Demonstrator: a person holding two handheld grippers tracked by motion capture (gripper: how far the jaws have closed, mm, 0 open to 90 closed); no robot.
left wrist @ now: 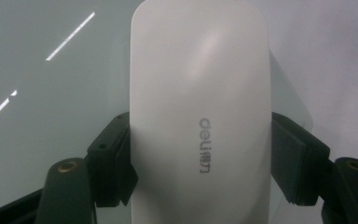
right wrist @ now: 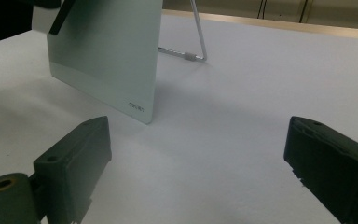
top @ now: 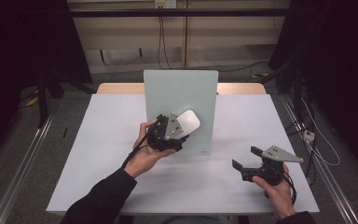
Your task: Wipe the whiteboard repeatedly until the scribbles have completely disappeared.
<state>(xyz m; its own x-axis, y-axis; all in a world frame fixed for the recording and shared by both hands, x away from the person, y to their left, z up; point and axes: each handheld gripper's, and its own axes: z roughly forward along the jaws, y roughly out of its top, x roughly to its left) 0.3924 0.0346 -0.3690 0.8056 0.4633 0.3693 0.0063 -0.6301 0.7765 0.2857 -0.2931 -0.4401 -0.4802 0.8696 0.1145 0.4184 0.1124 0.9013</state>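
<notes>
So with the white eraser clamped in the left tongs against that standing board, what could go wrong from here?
The left tongs pinch the smooth white eraser only near its rear end, so it might twist or slip under pressure. The board stands on a thin wire prop; a firm push could probably tip or slide it, and the right tongs are open, away from it, bracing nothing.

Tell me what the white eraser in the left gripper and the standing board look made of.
Eraser: likely smooth moulded plastic, with a soft sheen and printed grey logo. Board: seemingly glossy glass or coated panel, pale green, mirroring light streaks, propped on a thin wire stand.
</notes>
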